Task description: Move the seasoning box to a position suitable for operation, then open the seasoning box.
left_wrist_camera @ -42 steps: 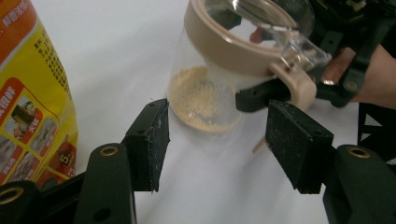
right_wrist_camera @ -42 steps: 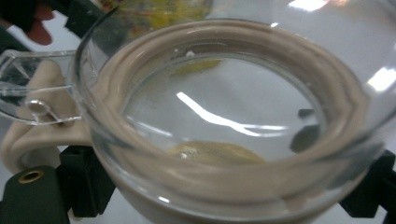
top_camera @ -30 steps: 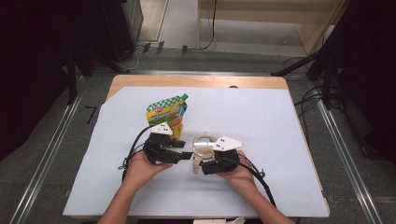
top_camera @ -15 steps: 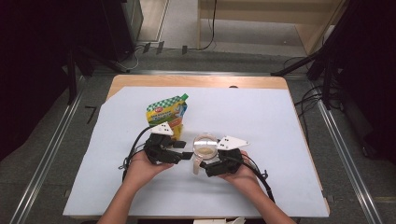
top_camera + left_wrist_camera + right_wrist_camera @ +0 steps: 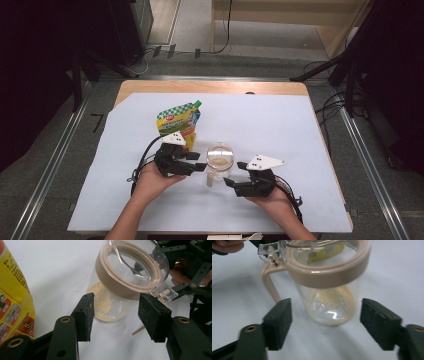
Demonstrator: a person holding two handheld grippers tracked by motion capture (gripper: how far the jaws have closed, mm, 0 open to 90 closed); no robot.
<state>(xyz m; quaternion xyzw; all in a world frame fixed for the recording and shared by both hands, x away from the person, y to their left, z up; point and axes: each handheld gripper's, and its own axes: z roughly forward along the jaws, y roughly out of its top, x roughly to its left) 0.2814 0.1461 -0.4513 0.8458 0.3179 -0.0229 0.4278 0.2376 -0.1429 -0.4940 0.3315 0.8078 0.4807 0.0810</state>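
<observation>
Your right gripper (image 5: 235, 182) has backed off the jar (image 5: 219, 159); its jaws, just closing, clasp nothing.
Left gripper (image 5: 116, 312) sits nearer, jaws spread and narrowing around the jar; jar upright between both, beside the pouch (image 5: 178, 119).

The yellow pouch (image 5: 13, 302) bears a "5" badge; its other print is unreadable.

Upright lidded glass jar (image 5: 219, 161), powder inside
</observation>
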